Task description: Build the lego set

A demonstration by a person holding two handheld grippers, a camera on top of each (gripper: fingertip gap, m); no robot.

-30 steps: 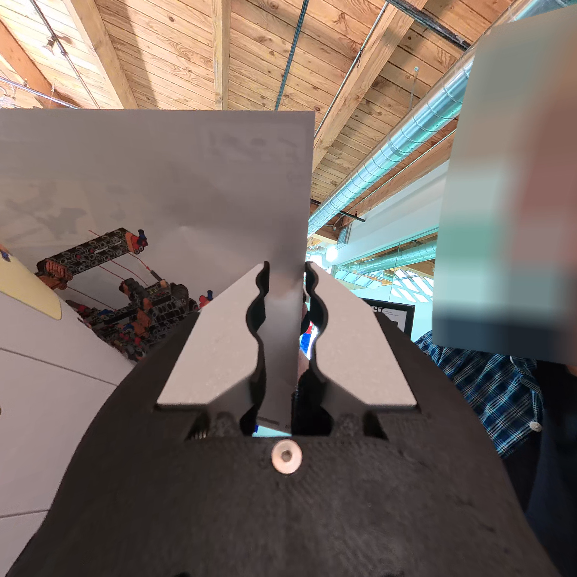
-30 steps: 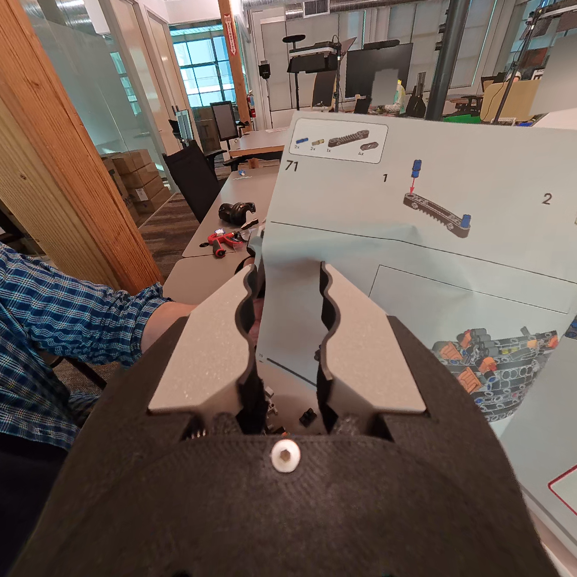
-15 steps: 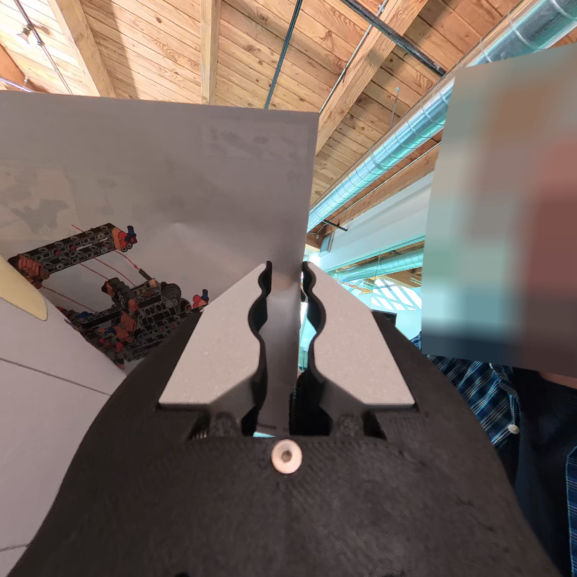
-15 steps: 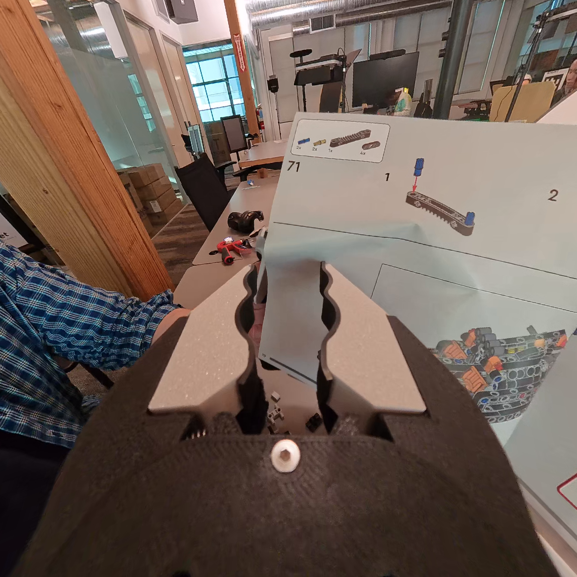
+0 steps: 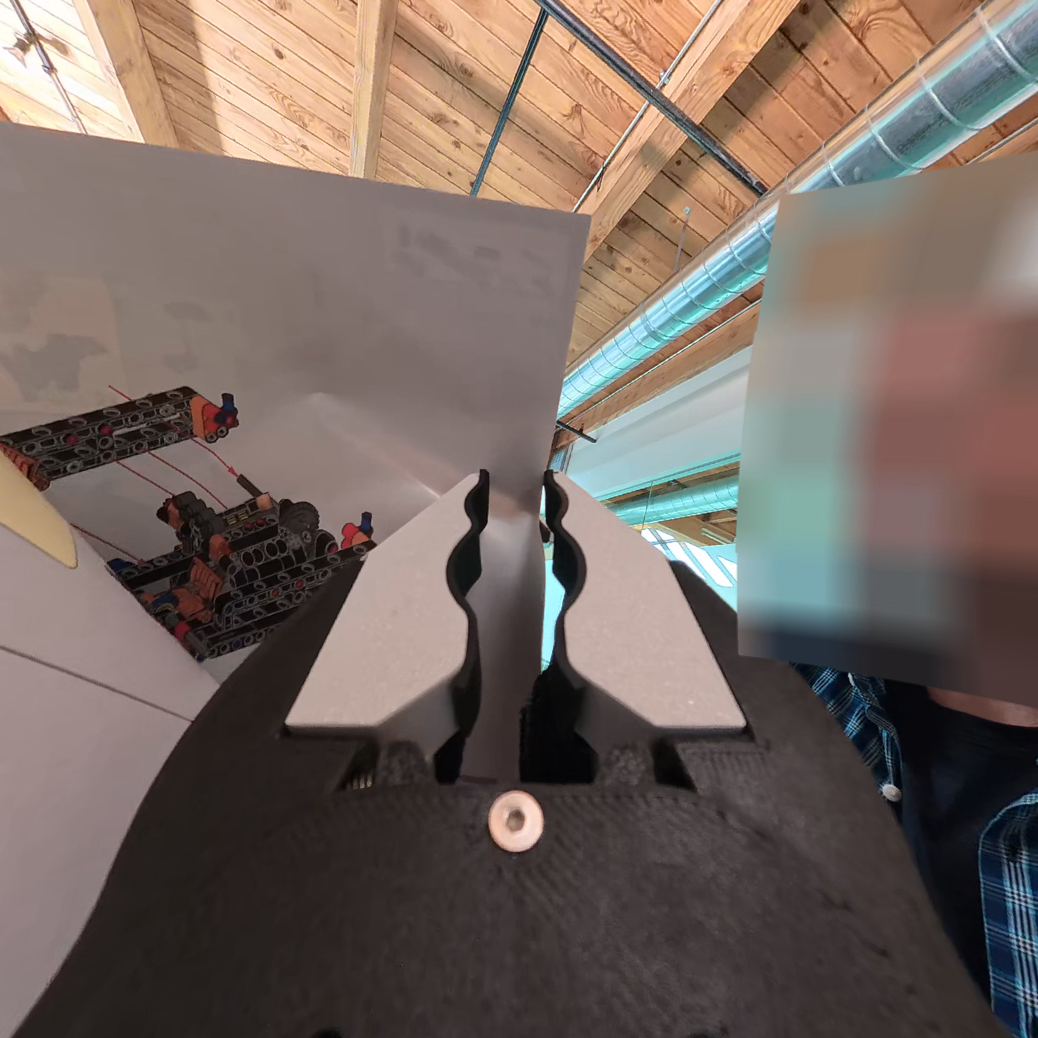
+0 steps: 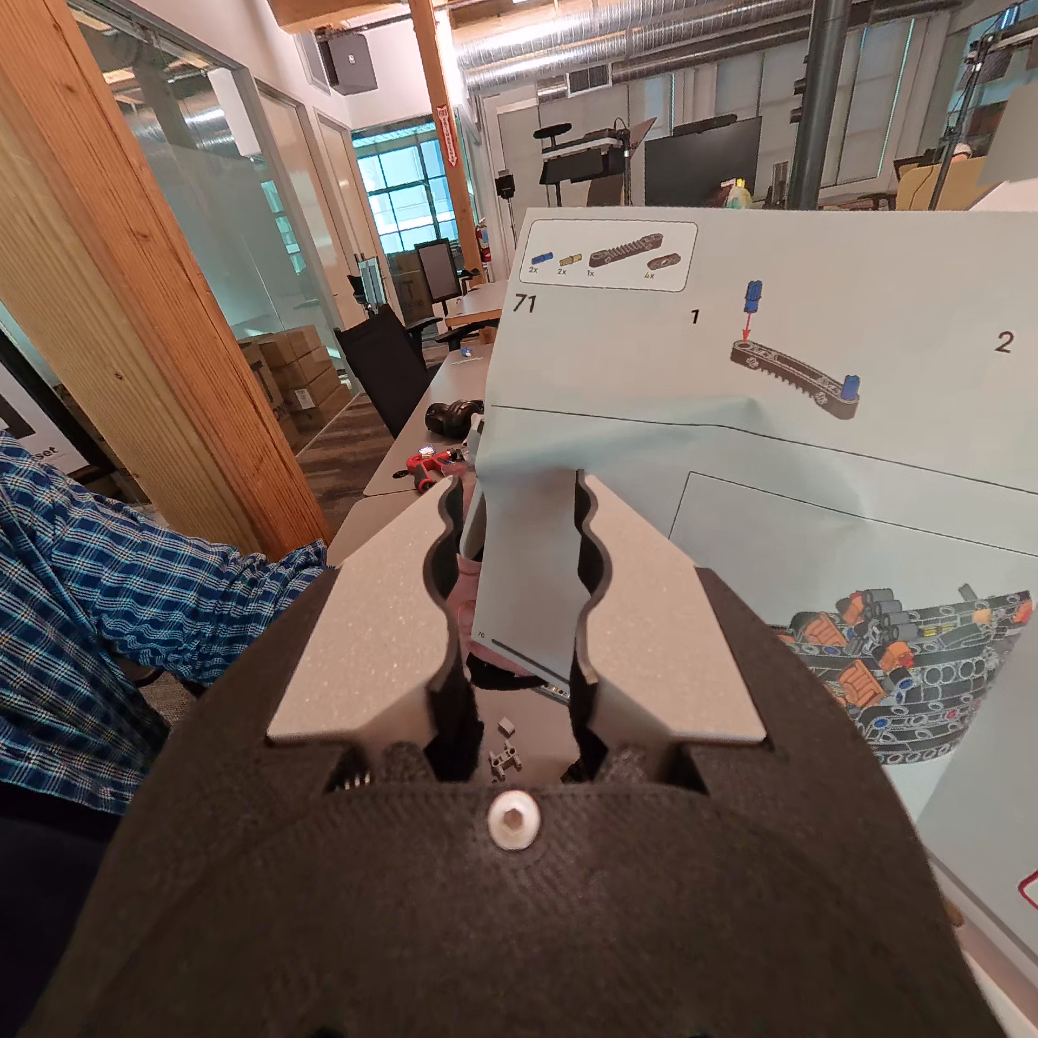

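Far left of the left wrist view: instruction booklet page [image 5: 337,314] raised upright under a wooden plank ceiling [image 5: 281,73], printed with a black-and-orange model drawing [image 5: 241,567]. At centre, left gripper [image 5: 515,477] pointed upward, jaws narrowly apart, the page's right edge running down through the gap; creased at the tips, yet cannot tell whether actually pinched. Farther right, a silver duct [image 5: 842,196] overhead, then a blue plaid shirt [image 5: 1011,898] at the frame edge. In the right wrist view, starting left: a wooden post [image 6: 112,281], a plaid sleeve [image 6: 112,606] reaching in toward the centre, cardboard boxes [image 6: 297,370] stacked behind. On the desk [image 6: 359,522] beyond, a red tool [image 6: 429,463] and a black object [image 6: 449,418] near the page's left edge. At centre, right gripper [image 6: 514,488] with jaws clearly spread, the lower left corner of the page [image 6: 646,359] hanging between them, crumpled at the tips and touching the right-hand finger [image 6: 646,618]. Below that corner, two small grey lego pieces [image 6: 505,752] loose on the desk, seen through the gap. To the right, the rest of the page standing up, with part drawings above and a curved black-and-orange assembly drawing [image 6: 927,663] lower down.
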